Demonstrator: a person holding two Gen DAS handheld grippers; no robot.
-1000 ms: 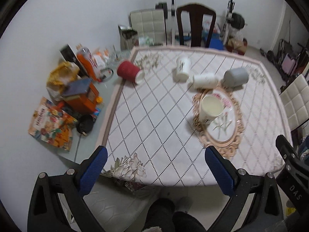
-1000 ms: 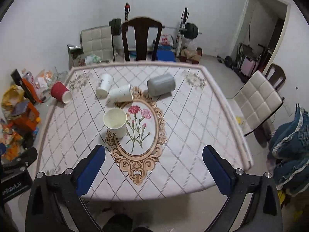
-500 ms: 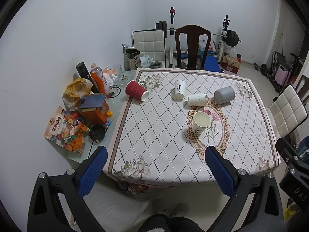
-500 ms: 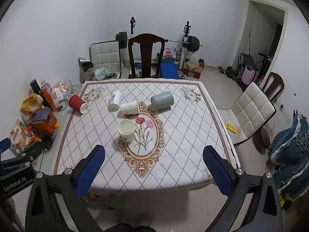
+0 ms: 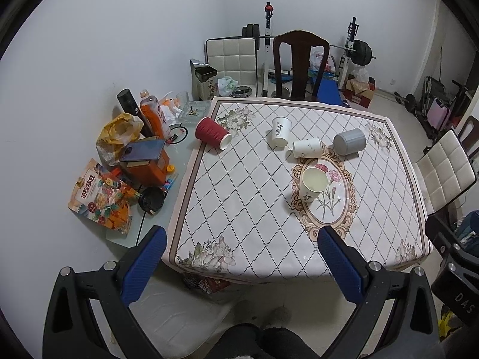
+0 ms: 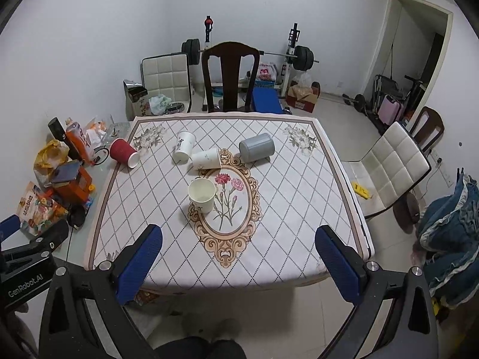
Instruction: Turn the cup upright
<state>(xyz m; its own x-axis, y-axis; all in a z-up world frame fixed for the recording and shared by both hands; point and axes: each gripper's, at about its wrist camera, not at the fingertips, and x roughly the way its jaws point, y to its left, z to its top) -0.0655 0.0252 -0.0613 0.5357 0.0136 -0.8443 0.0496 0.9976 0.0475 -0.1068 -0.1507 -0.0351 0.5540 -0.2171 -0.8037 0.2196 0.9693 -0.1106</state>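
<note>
One white paper cup [image 5: 312, 185] [image 6: 203, 195] stands upright on the floral oval of the table. Behind it lie several cups on their sides: a red ribbed cup [image 5: 212, 133] [image 6: 124, 152] at the left edge, a white printed cup [image 5: 280, 132] [image 6: 183, 146], a white marbled cup [image 5: 307, 147] [image 6: 206, 158] and a grey cup [image 5: 349, 141] [image 6: 257, 147]. My left gripper [image 5: 239, 254] and right gripper [image 6: 239, 255] are both open and empty, held high and back from the table's near edge.
The table [image 5: 239, 209] [image 6: 287, 209] wears a diamond-pattern cloth. A glass side table [image 5: 179, 161] at the left holds snack bags, bottles and an orange box. A dark wooden chair [image 6: 230, 77] stands at the far side, a cream chair [image 6: 392, 164] at the right. Gym equipment lines the back wall.
Both grippers have pulled back and up from the table, so the whole table shows smaller. The cups have not moved. Both grippers stay open.
</note>
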